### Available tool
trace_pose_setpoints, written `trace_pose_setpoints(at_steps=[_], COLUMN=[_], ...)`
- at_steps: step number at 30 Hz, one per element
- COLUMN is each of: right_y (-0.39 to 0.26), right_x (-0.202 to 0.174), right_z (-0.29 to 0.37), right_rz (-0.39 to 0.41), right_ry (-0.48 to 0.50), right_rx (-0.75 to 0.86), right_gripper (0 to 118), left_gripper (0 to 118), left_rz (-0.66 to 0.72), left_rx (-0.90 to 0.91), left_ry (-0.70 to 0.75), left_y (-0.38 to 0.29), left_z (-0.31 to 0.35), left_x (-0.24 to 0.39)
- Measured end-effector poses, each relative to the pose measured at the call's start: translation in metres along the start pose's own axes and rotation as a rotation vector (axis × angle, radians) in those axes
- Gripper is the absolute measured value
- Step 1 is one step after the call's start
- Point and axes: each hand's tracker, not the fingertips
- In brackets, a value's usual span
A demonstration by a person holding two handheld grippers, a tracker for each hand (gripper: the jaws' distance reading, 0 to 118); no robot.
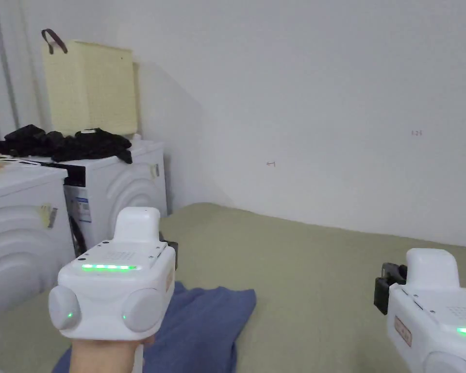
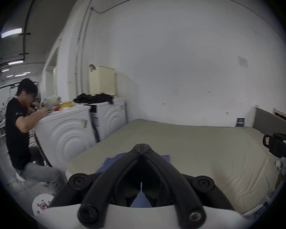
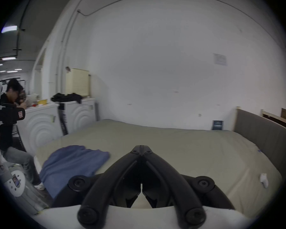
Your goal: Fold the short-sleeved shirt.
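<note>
Blue shirt lies bunched on the bed, not gripped.
Left gripper and right gripper both closed, empty, raised above it, probably staging for the first grab.

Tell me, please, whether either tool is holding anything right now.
Nothing: left tool and right tool are shut and empty; the blue shirt lies on the bed.

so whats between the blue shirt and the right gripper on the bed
Nothing: in the head view, bare green sheet separates the blue shirt from the right gripper. The right gripper view shows the same bare stretch.
</note>
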Motion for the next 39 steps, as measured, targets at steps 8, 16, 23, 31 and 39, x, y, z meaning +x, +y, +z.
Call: trace_pose_setpoints(at_steps=[8,16,23,31,39], right_y=[-0.003,-0.015,-0.035,-0.081,-0.126], right_x=[-0.048,-0.047,-0.037,-0.030,-0.024], right_z=[-0.019,-0.028,-0.042,-0.066,-0.082], right_rz=[-0.003,0.029,0.028,0.014,-0.012], right_ry=[0.119,0.126,0.115,0.101,0.085], right_rx=[-0.007,-0.040,-0.085,-0.198,-0.298], right_gripper=[2,2,2,2,2], left_gripper=[0,0,0,0,6], left_rz=[0.014,0.043,0.002,0.022,0.017], left_rx=[-0.032,-0.069,-0.159,-0.421,-0.660], left_ry=[0.147,0.145,0.079,-0.034,-0.119], left_y=[-0.012,-0.020,-0.035,-0.093,-0.161], left_z=[0.013,-0.007,-0.058,-0.178,-0.287], left_x=[-0.063,-0.065,-0.044,-0.013,0.014])
